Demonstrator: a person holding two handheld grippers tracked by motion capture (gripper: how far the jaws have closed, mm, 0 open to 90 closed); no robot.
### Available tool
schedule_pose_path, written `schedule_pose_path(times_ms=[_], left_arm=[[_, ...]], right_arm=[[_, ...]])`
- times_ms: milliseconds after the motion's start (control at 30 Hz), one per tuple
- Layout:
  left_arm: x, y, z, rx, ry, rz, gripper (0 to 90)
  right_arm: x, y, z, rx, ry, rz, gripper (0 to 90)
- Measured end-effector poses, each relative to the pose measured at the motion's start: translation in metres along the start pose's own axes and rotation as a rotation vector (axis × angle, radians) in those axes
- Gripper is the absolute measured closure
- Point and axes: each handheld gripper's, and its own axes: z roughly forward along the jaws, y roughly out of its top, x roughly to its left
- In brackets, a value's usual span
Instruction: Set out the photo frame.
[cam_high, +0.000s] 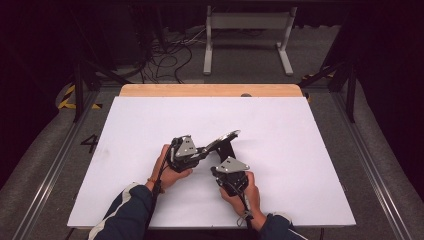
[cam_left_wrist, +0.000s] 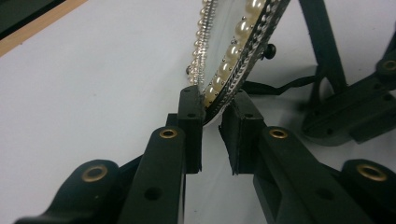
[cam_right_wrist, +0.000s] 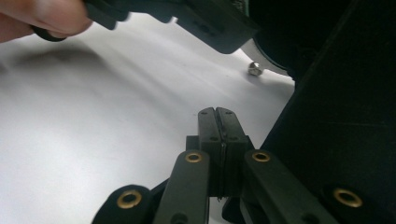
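An oval frame (cam_high: 226, 137) with a pearl and silver bead rim (cam_left_wrist: 233, 51) leans tilted on a black stand (cam_high: 230, 149) in the middle of the white sheet. In the left gripper view my left gripper (cam_left_wrist: 212, 112) pinches the lower edge of that rim between its pad tips. From the left in the high view, the left gripper (cam_high: 204, 150) reaches the frame. My right gripper (cam_right_wrist: 217, 114) is shut with nothing between its pads, low over the sheet beside the stand's black panel (cam_right_wrist: 336, 116). It sits just in front of the stand in the high view (cam_high: 227, 162).
The white sheet (cam_high: 280, 150) covers a wooden table whose far edge (cam_high: 210, 90) shows. Beyond it stand a white metal frame (cam_high: 247, 30) and loose cables (cam_high: 165, 60) on the floor. A person's finger (cam_right_wrist: 37, 18) shows at the upper left of the right gripper view.
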Motion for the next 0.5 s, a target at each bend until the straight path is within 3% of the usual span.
schedule_pose_path(times_ms=[167, 333, 400, 500], left_arm=[[-0.0009, 0.0049, -0.0011, -0.06, -0.002, -0.015, 68.5], [0.0026, 0.0027, 0.0039, -0.093, -0.038, -0.078, 63.3], [0.0023, 0.0027, 0.0038, -0.093, -0.041, -0.071, 67.0], [-0.0026, 0.0058, 0.0029, -0.077, -0.031, -0.005, 73.8]], right_arm=[[-0.0066, -0.0017, -0.0002, 0.009, 0.008, 0.015, 90.0], [-0.0077, -0.0015, -0.0003, 0.016, 0.013, 0.015, 90.0], [-0.0084, -0.0017, -0.0006, 0.016, 0.015, 0.019, 90.0], [-0.0119, -0.0029, -0.002, 0.019, 0.012, 0.029, 90.0]])
